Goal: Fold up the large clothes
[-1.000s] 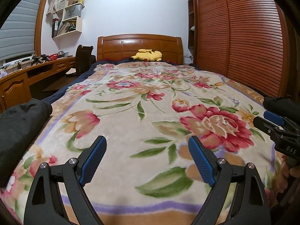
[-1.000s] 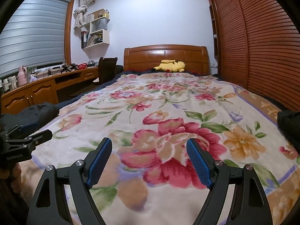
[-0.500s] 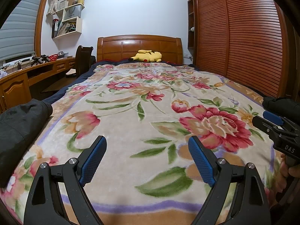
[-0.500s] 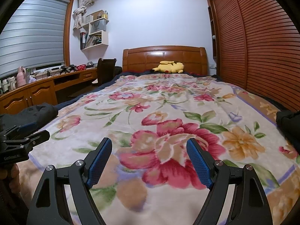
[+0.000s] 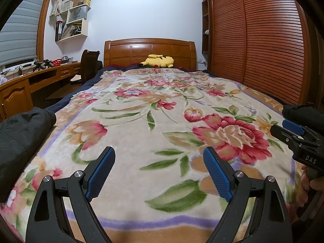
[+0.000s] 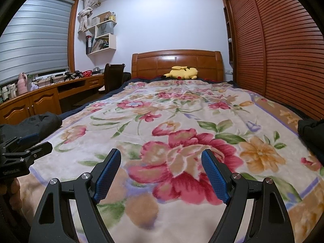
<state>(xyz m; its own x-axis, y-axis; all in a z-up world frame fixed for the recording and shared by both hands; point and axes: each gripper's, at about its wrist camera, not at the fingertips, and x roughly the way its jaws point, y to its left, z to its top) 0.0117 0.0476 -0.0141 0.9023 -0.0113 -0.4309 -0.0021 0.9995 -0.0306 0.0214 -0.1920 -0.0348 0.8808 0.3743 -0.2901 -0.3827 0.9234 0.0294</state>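
- Dark garment, left [image 5: 22, 133]: bundled at the bed's left edge, about 9 o'clock in the left wrist view. Only a rounded end shows; the rest is cut by the frame. Folded or merely heaped, cannot tell.
- Left gripper [image 5: 159, 170]: hovers over the floral blanket [image 5: 162, 109] near the foot of the bed. Jaws wide, holding nothing.
- Right gripper [image 6: 161, 170]: beside it, also above the blanket. Jaws wide, nothing between them.
- Dark garment, right [image 6: 309, 129]: small lump at the bed's right edge, about 3 o'clock in the right wrist view. Mostly out of frame; shape and kind unreadable.
- Stage: both bundles at the edges, middle of the blanket bare. Fits clothes waiting to be spread out, or clothes already folded and set aside. Pictures do not settle which.
- Risks: plush blanket could be pinched along with dark cloth in any grasp at the edges. A bundle near the edge could slide off the bed if nudged. Dark fabric hides seams and sleeves, so a pinch may catch several layers.
- Hidden: near edge of the bed below the grippers; the person, apart from a bit of hand [image 5: 311, 184] at the rim.
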